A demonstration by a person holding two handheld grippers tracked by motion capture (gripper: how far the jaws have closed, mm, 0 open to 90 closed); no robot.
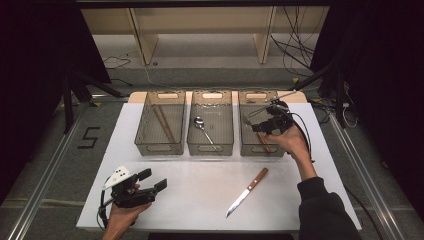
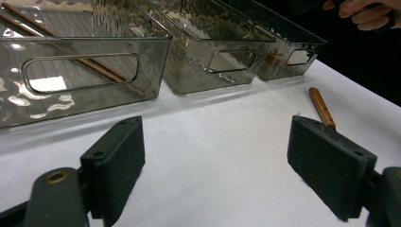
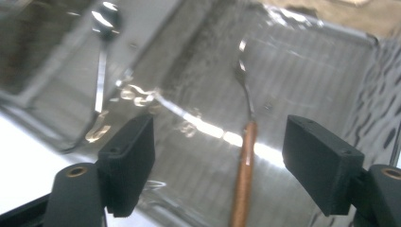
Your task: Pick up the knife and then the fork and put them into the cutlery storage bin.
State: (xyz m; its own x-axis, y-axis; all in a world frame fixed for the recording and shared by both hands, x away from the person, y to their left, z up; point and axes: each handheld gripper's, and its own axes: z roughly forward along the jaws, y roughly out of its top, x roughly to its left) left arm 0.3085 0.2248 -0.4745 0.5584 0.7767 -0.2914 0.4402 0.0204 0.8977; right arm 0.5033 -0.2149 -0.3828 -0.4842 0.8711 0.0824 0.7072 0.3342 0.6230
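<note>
Three clear bins stand in a row at the back of the white table. The left bin [image 1: 160, 122] holds wooden chopsticks [image 1: 164, 124], the middle bin [image 1: 212, 122] a metal spoon [image 1: 204, 129]. In the right bin [image 1: 254, 149] lies a wooden-handled fork [image 3: 246, 156]. My right gripper [image 1: 270, 122] hovers open over that bin, its jaws apart above the fork with nothing between them. A knife [image 1: 246, 192] with a wooden handle lies on the table in front of the bins. At the front left my left gripper [image 1: 150, 181] is open and holds nothing, pointing toward the bins.
The white table [image 1: 200, 175] has bare room between the bins and its front edge. A wooden shelf frame [image 1: 200, 30] and loose cables [image 1: 295, 50] sit on the floor behind. Dark stands flank the table on both sides.
</note>
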